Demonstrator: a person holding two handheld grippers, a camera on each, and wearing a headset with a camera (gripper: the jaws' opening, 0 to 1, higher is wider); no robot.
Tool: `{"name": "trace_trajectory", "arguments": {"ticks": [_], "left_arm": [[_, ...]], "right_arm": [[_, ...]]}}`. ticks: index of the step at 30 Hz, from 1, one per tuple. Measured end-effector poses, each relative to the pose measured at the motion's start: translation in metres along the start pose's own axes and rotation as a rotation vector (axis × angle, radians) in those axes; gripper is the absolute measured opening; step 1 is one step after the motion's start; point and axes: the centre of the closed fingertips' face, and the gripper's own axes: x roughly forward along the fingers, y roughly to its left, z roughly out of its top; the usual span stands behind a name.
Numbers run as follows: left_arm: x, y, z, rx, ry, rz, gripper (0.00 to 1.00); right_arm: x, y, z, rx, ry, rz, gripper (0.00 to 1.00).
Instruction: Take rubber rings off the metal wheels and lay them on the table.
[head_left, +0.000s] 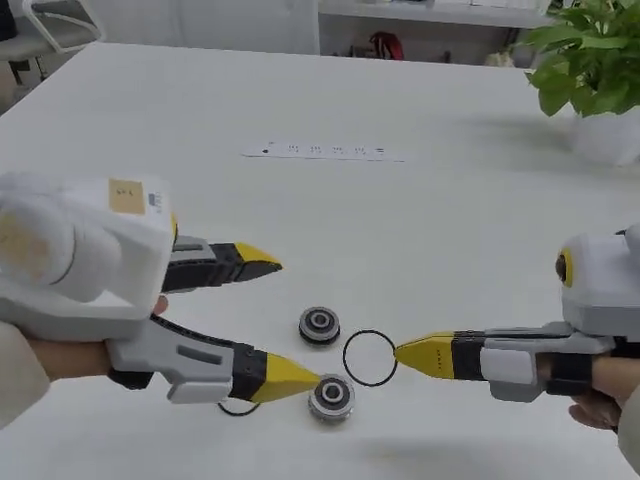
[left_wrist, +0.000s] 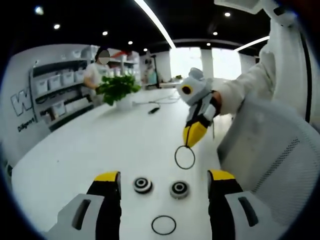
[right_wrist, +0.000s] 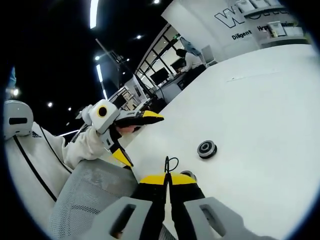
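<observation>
Pinching rubber ring (head_left: 347, 362), right claw (right_wrist: 168, 176) closed; left claw (left_wrist: 165, 176) wide, empty; wall (right_wrist: 240, 25) reads "Diligent".

Pretty clean palette here: white table (head_left: 450, 220), and both the left gripper (head_left: 296, 322) and right gripper (head_left: 405, 353) have pale grey-white bodies, black jaws and bright yellow tips. The near wheel (head_left: 331, 397) and far wheel (head_left: 319, 325) are silvery with black-and-light concentric circles on top. The rubber ring (head_left: 370, 357) is plain black, same for the other ring (head_left: 238, 408). Leafy green plant (head_left: 590, 50) in a white pot (head_left: 610, 135), white power strip (head_left: 325, 152), cream sleeve (head_left: 15, 375)
</observation>
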Motion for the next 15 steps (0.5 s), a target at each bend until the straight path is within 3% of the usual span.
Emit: {"name": "trace_trajectory", "arguments": {"ticks": [15], "left_arm": [[-0.029,0.012,-0.003,-0.032,-0.005,0.04,0.79]], "right_arm": [[-0.017,0.011,0.01,-0.043,0.0,-0.033,0.0]]}}
